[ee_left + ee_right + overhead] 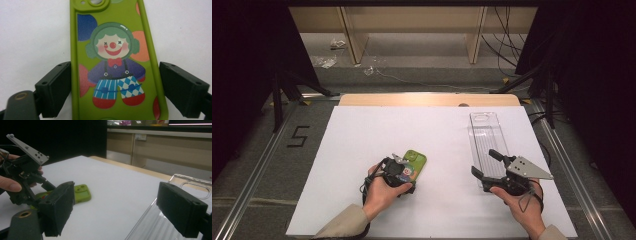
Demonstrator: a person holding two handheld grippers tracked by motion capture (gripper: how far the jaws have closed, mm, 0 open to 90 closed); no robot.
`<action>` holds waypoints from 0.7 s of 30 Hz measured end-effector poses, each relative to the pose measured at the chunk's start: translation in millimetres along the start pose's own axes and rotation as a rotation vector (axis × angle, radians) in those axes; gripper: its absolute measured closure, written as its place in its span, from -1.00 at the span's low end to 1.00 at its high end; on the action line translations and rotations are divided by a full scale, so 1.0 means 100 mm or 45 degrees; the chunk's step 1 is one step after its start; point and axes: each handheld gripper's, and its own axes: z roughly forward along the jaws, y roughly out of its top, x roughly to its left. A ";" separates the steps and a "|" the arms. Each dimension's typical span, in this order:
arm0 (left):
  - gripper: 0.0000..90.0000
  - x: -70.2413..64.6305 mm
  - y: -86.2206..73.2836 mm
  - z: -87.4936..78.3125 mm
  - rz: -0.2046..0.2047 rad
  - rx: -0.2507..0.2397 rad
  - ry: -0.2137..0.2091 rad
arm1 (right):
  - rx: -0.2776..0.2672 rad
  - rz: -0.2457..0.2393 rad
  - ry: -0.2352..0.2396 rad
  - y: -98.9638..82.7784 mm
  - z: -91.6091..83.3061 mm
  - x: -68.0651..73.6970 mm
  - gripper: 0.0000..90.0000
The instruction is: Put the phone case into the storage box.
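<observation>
Reaching in from the near edge of the white table (362, 135), the person's two forearms come up in beige sleeves, each hand wrapped around a gripper. The left hand (379, 192) is angled inward, pointing the left gripper (404, 172) down over the near end of the green phone case (416, 162), which lies flat on the table left of centre, printed side up. In the left gripper view the case (115, 62) runs lengthwise between the two black jaws; the left jaw sits against its edge and the right one just beside the other edge, with a thin gap, so the claw straddles the case without a clear clench on it. The right hand (522, 202) is held palm up near the table's right side, carrying the right gripper (484, 165) tilted toward the far left, its jaws spread wide and released around the near end of the clear plastic tray (484, 132). In the right gripper view the tray's (190, 185) ridged floor lies under and between the parted jaws. Farther off, the tray stretches toward the table's wooden far edge (427, 99).
</observation>
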 end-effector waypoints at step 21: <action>-0.65 -0.01 0.00 -0.01 -0.019 -0.003 0.012 | 0.003 0.004 0.000 -0.01 0.00 0.00 -0.63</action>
